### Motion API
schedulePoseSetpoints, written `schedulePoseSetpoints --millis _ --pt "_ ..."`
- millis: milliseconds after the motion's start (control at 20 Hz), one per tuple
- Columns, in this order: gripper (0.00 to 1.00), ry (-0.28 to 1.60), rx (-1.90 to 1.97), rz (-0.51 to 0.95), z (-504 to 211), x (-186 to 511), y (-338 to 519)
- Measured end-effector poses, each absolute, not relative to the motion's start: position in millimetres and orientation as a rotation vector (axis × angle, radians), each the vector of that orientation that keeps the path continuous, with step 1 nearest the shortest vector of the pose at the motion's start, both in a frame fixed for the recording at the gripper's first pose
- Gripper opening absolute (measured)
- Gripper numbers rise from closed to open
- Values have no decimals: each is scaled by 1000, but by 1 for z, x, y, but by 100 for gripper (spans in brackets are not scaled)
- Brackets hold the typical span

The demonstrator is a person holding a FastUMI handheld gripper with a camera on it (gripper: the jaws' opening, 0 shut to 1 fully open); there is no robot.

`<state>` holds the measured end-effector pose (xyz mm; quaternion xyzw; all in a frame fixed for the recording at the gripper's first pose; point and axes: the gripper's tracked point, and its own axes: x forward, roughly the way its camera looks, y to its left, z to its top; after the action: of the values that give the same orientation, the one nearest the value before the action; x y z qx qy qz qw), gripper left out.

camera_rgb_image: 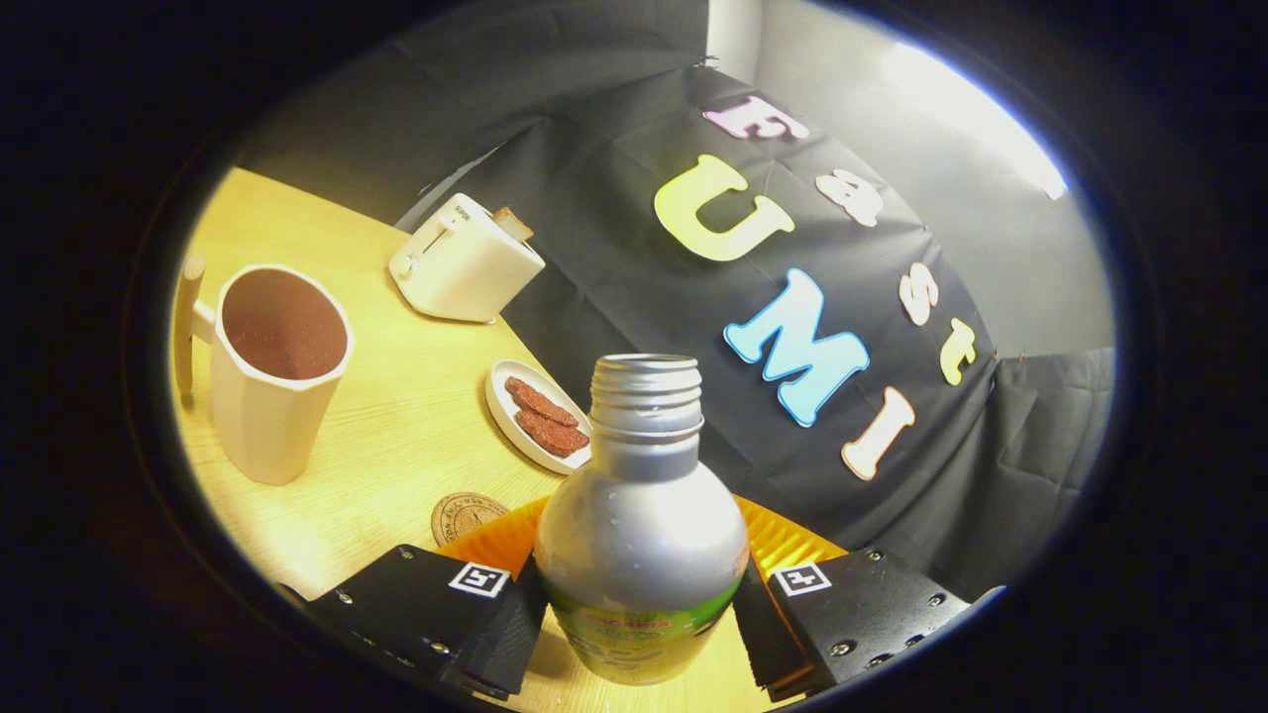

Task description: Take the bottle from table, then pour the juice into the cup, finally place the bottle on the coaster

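Gripper view. Cup [277, 371] stands on the table [416, 426] at far left, pale, faceted, with a wooden handle on its left side; its inside looks dark brownish, and whether that is liquid or the cup's own lining cannot be told. Plate [515, 421], small and white, lies right of the cup and nearer the booth wall, carrying two reddish-brown slices [545, 416]. Toaster [464, 262], cream, sits at the far edge of the table beyond the plate, with something brown sticking out of its slot. Coaster [466, 515], round and brown, lies flat on the table just ahead of the left finger, near the plate. An orange ribbed mat [495, 545] shows behind the bottle, between the fingers.

Bottle [641, 525], silver metal with a green label low down, stands upright between the two fingers, uncapped, threaded neck bare; contents not visible. Gripper [639, 619] is closed partway, both fingers pressing the bottle's lower body from left and right. The view is tilted, so the table slopes. Whether the bottle's base rests on the table cannot be told.
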<state>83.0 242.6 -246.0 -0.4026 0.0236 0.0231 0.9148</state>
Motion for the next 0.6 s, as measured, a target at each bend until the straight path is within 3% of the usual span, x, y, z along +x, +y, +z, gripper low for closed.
schedulePoseSetpoints --millis 600 --pt "82 -20 -1117 75 -252 79 274"
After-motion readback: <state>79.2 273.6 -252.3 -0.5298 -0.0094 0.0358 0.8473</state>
